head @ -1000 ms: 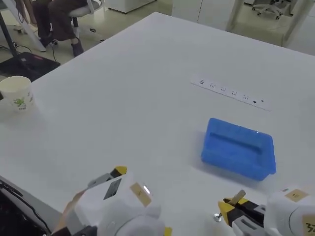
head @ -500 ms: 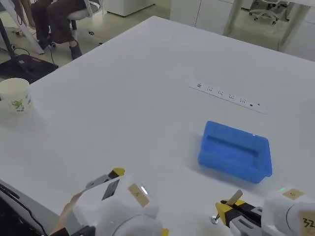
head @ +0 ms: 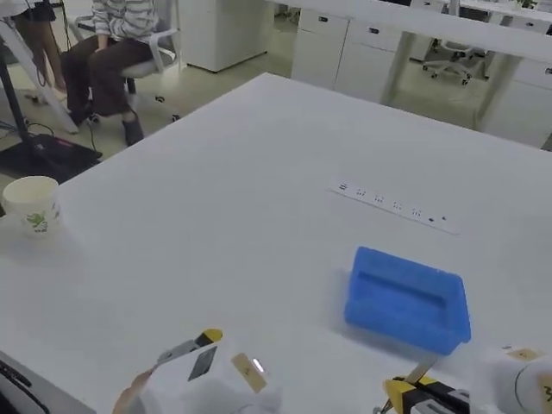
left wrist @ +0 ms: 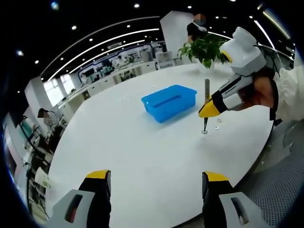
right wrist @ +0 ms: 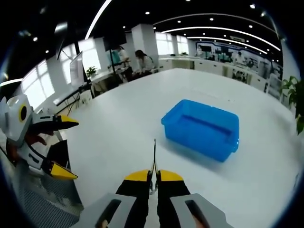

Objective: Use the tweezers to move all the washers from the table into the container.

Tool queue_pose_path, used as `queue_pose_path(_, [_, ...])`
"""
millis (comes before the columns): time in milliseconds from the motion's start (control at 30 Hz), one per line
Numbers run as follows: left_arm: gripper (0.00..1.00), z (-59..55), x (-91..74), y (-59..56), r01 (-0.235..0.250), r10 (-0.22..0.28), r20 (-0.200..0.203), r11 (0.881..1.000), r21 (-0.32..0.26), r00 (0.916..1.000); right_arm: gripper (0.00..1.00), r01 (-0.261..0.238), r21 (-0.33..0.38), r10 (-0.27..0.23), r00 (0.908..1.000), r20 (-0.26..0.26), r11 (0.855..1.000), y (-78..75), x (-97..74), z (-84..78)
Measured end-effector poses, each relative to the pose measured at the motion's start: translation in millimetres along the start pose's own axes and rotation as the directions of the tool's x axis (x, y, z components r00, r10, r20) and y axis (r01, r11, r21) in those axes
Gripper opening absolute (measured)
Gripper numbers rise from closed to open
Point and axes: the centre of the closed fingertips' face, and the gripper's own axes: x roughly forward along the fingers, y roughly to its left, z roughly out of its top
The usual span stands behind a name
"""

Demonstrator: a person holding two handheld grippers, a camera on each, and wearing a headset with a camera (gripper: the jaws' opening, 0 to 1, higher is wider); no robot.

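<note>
A blue container (head: 405, 297) stands on the white table (head: 216, 216); it also appears as the blue container (left wrist: 169, 101) and the blue container (right wrist: 202, 126). My right gripper (head: 405, 392) is shut on thin metal tweezers (left wrist: 207, 102), held nearly upright with the tips down on the table near the container. Two small washers (left wrist: 218, 123) lie just beside the tips. In its own view the right gripper (right wrist: 153, 176) has its jaws closed, the tweezers (right wrist: 154, 154) sticking out ahead. My left gripper (left wrist: 156, 178) is open and holds nothing; the same left gripper (right wrist: 66, 146) sits low at the table's near edge.
A paper cup (head: 33, 204) stands at the far left of the table. A flush power strip (head: 392, 205) lies beyond the container. A person sits on a chair (head: 112, 52) off the table's far left corner. A potted plant (left wrist: 204, 47) stands behind.
The head camera has tilted up, so the whole picture has slid down. The right gripper keeps the tweezers, tips down by the washers. The left gripper stays open.
</note>
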Motion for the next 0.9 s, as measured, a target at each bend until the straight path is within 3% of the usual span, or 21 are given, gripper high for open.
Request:
queue_pose_path(433, [0.80, -1.5, 1.4, -3.3, 0.014, -0.014, -0.007, 1.000, 0.016, 0.9999, 0.01, 0.002, -0.027, 0.000, 0.9985, 0.055, 1.000, -3.7, -19.9, 35.8])
queue_pose_path(900, [0.82, -2.1, 2.5, -13.6, 0.064, -0.064, -0.009, 0.997, 0.036, 0.9979, 0.01, 0.039, -0.066, -0.032, 0.9941, 0.104, 0.997, -23.3, -21.3, 70.6])
